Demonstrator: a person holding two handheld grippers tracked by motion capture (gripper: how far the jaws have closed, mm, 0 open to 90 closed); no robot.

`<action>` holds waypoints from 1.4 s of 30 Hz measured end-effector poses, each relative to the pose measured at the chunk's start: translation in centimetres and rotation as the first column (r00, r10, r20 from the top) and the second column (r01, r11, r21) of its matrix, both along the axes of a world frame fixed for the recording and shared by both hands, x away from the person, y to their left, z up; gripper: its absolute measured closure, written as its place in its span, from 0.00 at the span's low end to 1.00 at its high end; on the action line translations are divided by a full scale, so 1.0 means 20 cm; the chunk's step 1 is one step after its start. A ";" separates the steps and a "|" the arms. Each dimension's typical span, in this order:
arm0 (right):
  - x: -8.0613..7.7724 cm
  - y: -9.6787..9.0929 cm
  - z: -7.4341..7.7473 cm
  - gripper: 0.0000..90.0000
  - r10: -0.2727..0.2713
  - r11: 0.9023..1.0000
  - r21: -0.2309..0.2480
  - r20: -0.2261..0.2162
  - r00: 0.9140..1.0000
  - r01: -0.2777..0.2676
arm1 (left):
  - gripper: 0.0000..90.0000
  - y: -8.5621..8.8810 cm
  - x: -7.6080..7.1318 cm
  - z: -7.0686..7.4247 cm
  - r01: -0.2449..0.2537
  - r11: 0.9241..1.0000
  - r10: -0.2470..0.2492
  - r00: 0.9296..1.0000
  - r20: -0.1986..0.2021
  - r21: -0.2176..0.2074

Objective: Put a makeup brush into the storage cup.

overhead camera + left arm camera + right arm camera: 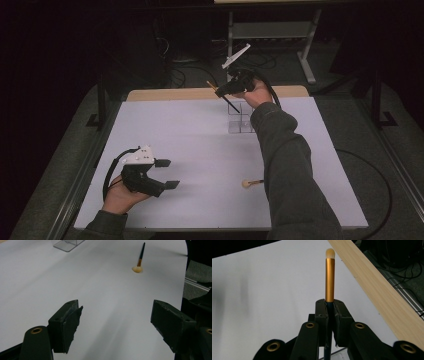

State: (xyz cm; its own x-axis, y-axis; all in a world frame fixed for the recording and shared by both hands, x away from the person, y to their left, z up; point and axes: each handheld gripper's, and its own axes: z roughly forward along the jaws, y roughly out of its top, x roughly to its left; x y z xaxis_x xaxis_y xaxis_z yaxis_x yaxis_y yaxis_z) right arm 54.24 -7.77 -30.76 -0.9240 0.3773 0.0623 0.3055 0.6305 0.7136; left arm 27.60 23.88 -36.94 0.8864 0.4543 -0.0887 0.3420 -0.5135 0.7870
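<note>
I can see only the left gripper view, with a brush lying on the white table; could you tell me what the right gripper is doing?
Observer: The right gripper is shut on a second brush, gold ferrule and pale tip pointing away from the jaws.
Operator: Thank you; where is that hand?
Observer: In the high view it is raised at the table's far edge, above the clear holder.
Operator: And the brush I see?
Observer: That fan brush lies beside the person's right sleeve.
</note>
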 end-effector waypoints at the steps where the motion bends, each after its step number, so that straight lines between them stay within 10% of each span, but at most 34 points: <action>1: 0.00 0.00 0.00 0.91 0.001 1.000 0.004 0.002 1.000 -0.001 | 0.25 0.00 0.00 0.00 0.001 1.000 -0.001 1.000 0.002 0.000; 42: -0.04 -0.06 -0.04 0.90 -0.031 0.999 -0.015 -0.025 0.999 0.030 | 0.25 0.00 0.00 -0.01 -0.004 1.000 0.005 1.000 -0.009 0.002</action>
